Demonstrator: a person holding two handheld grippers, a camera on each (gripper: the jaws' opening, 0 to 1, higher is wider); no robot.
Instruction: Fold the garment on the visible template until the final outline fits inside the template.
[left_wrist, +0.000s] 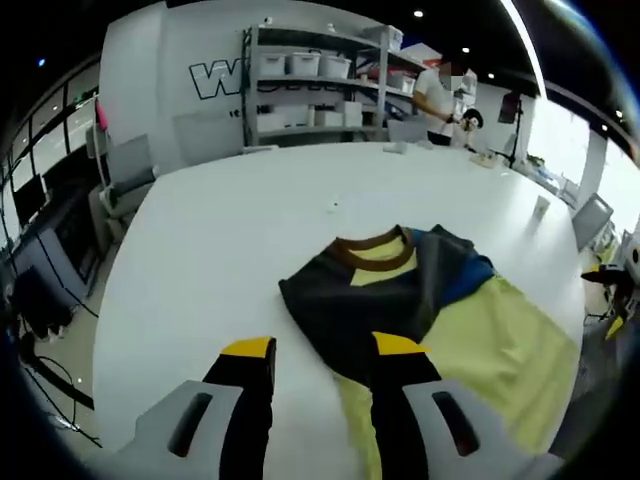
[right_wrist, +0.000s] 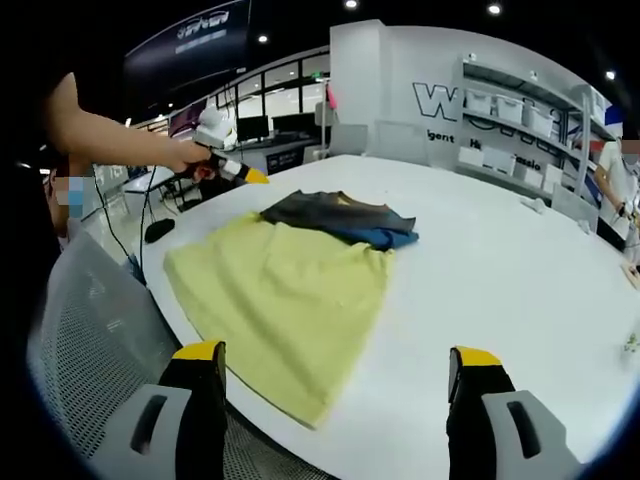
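Observation:
A garment (left_wrist: 380, 300) lies partly folded on the white table (left_wrist: 220, 230). It has a brown collar (left_wrist: 375, 250), a dark grey and blue upper part and a pale yellow body (left_wrist: 495, 345). My left gripper (left_wrist: 325, 347) is open at the garment's near edge, with its right jaw over the dark cloth. In the right gripper view the yellow body (right_wrist: 290, 290) spreads toward me and the dark part (right_wrist: 335, 212) lies beyond it. My right gripper (right_wrist: 336, 355) is open above the table's near edge, holding nothing. A hand holds the left gripper (right_wrist: 250, 175) at the garment's far left corner.
Shelves with white bins (left_wrist: 310, 90) stand behind the table, and a person (left_wrist: 435, 100) is beside them. A grey mesh chair (right_wrist: 90, 340) sits close under the table edge. Small items (left_wrist: 540, 207) lie on the far side of the table (right_wrist: 500, 270).

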